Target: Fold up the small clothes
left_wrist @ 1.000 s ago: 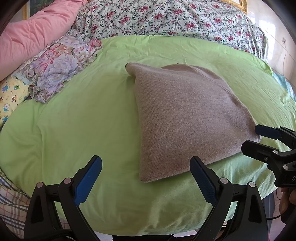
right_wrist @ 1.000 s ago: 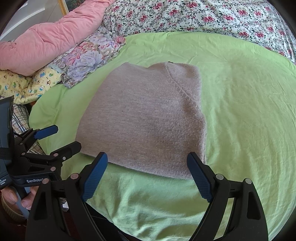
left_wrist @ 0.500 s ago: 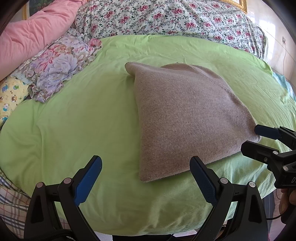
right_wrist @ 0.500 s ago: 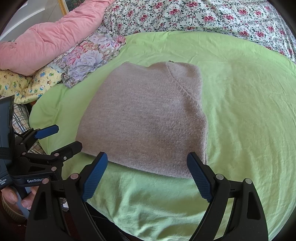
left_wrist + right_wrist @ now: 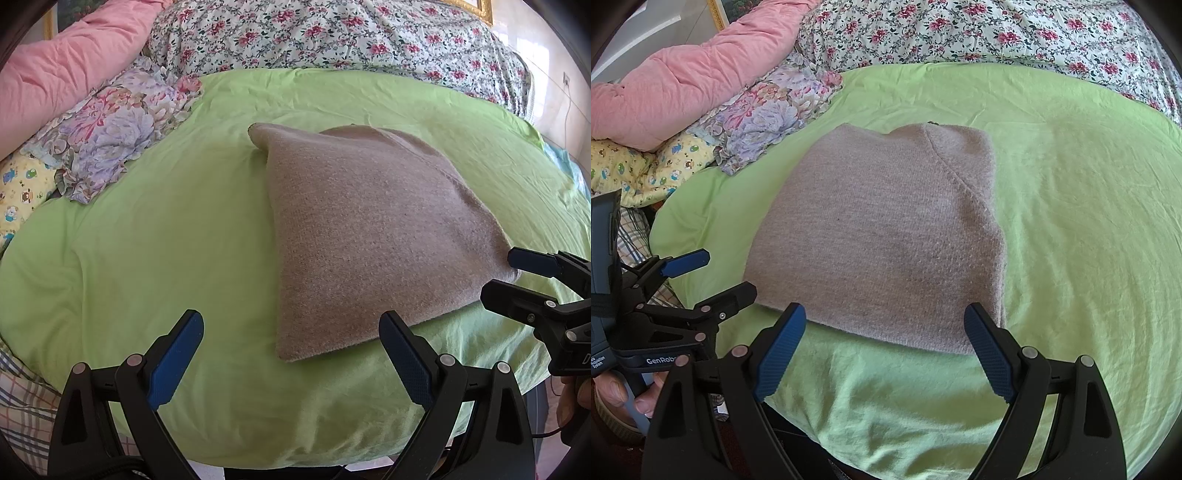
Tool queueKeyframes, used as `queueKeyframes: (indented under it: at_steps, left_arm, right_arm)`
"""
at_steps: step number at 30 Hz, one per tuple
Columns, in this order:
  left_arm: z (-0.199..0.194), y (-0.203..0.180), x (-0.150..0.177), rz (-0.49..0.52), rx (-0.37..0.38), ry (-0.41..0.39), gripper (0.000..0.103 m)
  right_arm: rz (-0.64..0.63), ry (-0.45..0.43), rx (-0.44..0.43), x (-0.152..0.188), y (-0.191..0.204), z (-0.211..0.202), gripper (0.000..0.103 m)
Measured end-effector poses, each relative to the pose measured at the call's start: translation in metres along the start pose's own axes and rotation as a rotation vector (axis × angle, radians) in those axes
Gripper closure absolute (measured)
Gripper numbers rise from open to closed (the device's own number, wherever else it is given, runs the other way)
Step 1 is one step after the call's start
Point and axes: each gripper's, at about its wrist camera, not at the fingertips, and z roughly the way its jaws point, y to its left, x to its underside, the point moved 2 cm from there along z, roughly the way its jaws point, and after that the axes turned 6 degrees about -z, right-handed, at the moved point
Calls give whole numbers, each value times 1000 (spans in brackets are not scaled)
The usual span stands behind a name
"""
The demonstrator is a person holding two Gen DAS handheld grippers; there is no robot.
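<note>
Nothing has shifted since the earlier frames: the folded beige sweater (image 5: 373, 236) still lies on the green bed sheet (image 5: 155, 236) near the bed's front edge, and left gripper (image 5: 291, 354) and right gripper (image 5: 884, 349) stay spread, empty, at that edge

Your left gripper (image 5: 291, 350) and right gripper (image 5: 884, 347) look alike: black plastic arms with silver rivets and blue textured pads (image 5: 779, 352). White "GenRobo" lettering (image 5: 661, 360) marks the left unit's body, beside a grey-blue handle (image 5: 631, 402).
</note>
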Motion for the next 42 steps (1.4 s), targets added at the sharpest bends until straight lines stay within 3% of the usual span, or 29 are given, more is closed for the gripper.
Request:
queueKeyframes:
  at_steps: [42]
  left_arm:
    - [-1,0,-2,-1,4,0,7]
  right_arm:
    - [3,-6,-4,-2,3,-4,15]
